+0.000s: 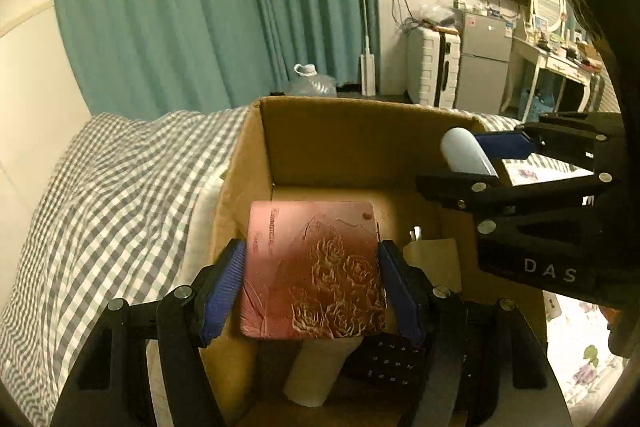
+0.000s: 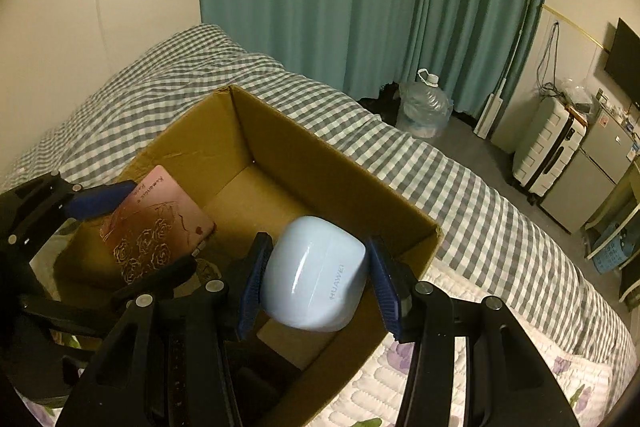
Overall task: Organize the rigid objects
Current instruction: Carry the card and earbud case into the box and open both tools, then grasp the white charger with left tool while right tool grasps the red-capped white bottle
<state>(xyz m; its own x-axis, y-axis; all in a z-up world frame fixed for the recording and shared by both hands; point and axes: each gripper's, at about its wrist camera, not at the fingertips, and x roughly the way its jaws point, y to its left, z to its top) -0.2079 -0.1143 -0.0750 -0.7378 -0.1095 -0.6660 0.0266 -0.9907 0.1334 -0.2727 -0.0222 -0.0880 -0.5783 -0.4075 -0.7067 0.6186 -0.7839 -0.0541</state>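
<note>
An open cardboard box (image 1: 340, 139) (image 2: 320, 167) stands on the bed. My left gripper (image 1: 311, 245) (image 2: 158, 225) is shut on a pink flat box with embossed roses (image 1: 312, 267) (image 2: 156, 223) and holds it tilted over the carton's near left part, above its floor. My right gripper (image 2: 318, 239) (image 1: 464, 163) is shut on a pale blue rounded earbud case (image 2: 316, 279) (image 1: 464, 151), which hangs over the carton's right side. Both blue pads sit against each item's sides.
Inside the carton lie a beige roll (image 1: 316, 367), a black keypad device (image 1: 384, 363) and a brown paper piece (image 1: 436, 259). A grey checked bed cover (image 2: 460, 187) surrounds the carton; a floral quilt (image 2: 460, 367) lies nearer. Curtain, water jug (image 2: 424, 107) and suitcase (image 2: 548, 147) stand beyond.
</note>
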